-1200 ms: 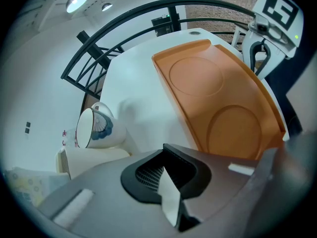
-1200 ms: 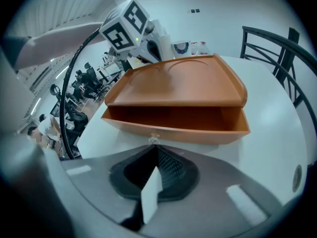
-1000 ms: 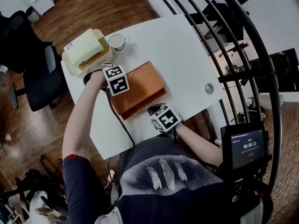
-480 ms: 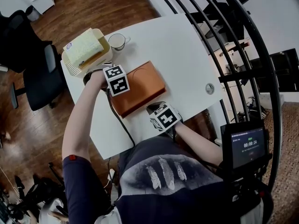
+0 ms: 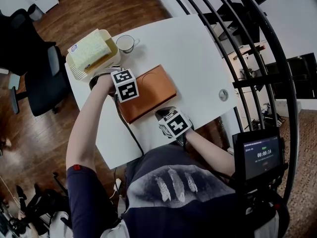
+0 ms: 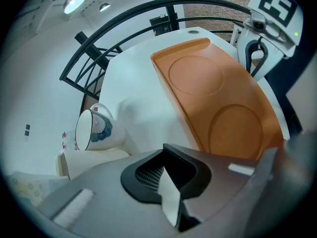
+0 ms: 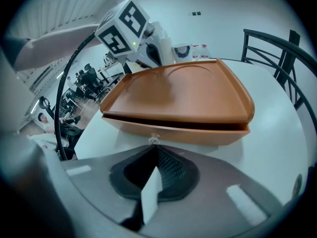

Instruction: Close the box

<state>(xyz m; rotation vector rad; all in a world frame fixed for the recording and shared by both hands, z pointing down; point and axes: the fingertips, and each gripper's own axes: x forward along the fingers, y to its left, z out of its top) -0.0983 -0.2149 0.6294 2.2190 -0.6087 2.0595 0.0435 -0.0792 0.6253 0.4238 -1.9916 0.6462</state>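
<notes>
The orange-brown box (image 5: 148, 93) lies flat in the middle of the white counter (image 5: 198, 53), between the two tools. Its lid (image 7: 183, 90) is nearly down: in the right gripper view a thin dark gap shows between the lid's front edge and the base, wider toward the right corner.

The left tool (image 6: 167, 185) sits at the box's far-left edge with its jaws pressed together and nothing between them. Whether it touches the lid I cannot tell. The right tool (image 7: 154, 182) is at the front wall, jaws likewise together and empty, just before a small metal fitting (image 7: 154, 138) that may be a clasp.

The job is almost done; what is left is seating the lid. This likely calls for pressing straight down near the front edge, over the open corner, with the closed tip of one tool while the other steadies the base so the box does not slide. Pressure should be even, since a push at one corner could leave the lid skewed. A patterned cup (image 6: 94, 130) stands near the left tool, so wide sweeps there are best avoided.
</notes>
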